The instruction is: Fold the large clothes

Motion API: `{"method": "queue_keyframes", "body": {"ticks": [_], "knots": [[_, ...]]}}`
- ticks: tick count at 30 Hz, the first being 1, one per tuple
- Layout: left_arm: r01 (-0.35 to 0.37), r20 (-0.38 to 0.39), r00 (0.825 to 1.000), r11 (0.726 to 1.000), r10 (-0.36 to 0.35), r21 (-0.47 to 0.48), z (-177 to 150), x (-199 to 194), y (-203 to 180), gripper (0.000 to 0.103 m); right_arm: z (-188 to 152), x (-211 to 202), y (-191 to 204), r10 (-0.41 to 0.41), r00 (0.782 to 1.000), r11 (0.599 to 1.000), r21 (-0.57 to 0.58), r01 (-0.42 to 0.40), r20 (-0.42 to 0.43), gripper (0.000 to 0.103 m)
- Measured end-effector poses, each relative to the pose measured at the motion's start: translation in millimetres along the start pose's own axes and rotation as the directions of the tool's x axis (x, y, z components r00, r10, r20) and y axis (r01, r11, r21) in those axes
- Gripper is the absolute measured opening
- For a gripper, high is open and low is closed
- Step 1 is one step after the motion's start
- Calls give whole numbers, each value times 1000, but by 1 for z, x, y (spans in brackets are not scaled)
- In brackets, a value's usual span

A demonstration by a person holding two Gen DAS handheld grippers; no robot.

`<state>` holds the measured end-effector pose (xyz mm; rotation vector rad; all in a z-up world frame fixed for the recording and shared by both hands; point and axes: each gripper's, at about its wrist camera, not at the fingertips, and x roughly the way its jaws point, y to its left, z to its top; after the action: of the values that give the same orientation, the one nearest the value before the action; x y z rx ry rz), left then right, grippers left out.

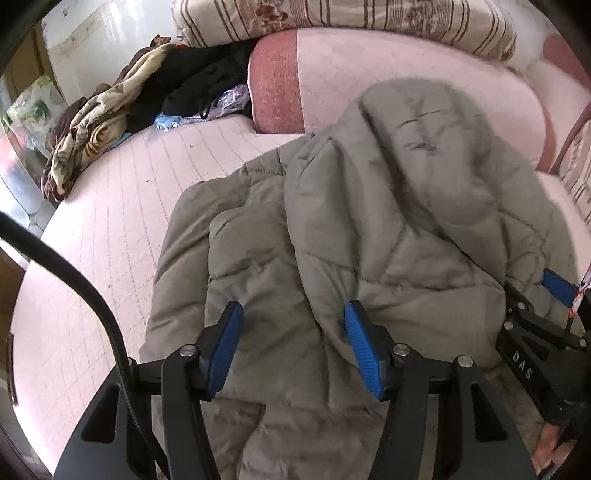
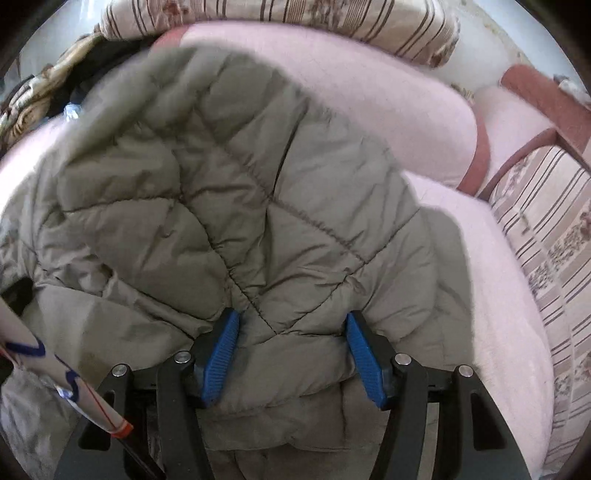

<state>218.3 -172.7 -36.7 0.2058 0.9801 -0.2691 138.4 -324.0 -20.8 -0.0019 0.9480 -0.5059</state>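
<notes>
1. Left wrist view: a grey-green quilted puffer jacket (image 1: 369, 229) lies bunched on a pale pink bed sheet (image 1: 103, 229), its bulk reaching from the lower centre up toward the right.
2. The left gripper (image 1: 293, 343) hovers over the jacket's near folds. Its blue-padded fingers (image 1: 225, 347) are spread wide, and the padding bulges up between them, but neither pad visibly presses the fabric, so it reads as released.
3. At the right edge the right gripper (image 1: 532, 306) shows partly, one blue finger pushed against the jacket's side; from here I cannot tell how its jaws stand.
4. Beyond the jacket a rolled pink blanket with a red band (image 1: 280, 85) lies across the bed, with a striped floral quilt (image 1: 343, 18) above it.
5. At the far left lie a crumpled beige patterned cloth (image 1: 99, 125), dark clothes (image 1: 199, 85) and a clear plastic bag (image 1: 207, 107).
6. Right wrist view: the jacket (image 2: 221, 184) fills the centre and left, a puffed fold raised over the rest.
7. The right gripper (image 2: 291, 350) is spread open, its blue pads (image 2: 365, 354) flanking a ridge of the jacket's edge without squeezing it.
8. The pink sheet (image 2: 480, 277) shows to the right, beside a striped floral cushion (image 2: 546, 240).
9. A white strip with blue and red marks (image 2: 55, 376) crosses the lower left corner.
</notes>
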Motion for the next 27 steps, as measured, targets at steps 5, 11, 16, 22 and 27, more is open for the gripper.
{"method": "queue_keyframes", "body": {"ticks": [5,11,16,22,27], "knots": [[20,45,999,1000,-19,-11,-25,-39,20,57,-28,-40,-26,41,997,998,45,-44,63,66],[25,28,999,998,-24,-49,-66,-61,46,57,-85,-49,-65,63,998,992,110,-61,-22,66],[0,33,999,999,2,-53,-92,-75,50,57,-125,-51,-94,69,994,982,180,-54,-79,66],[-17,64,998,999,21,-51,-110,-88,50,57,-114,-71,-88,66,998,978,200,-63,-9,66],[-23,77,997,998,27,-53,-116,-89,52,57,-57,-77,-49,60,993,979,186,-77,97,66]]}}
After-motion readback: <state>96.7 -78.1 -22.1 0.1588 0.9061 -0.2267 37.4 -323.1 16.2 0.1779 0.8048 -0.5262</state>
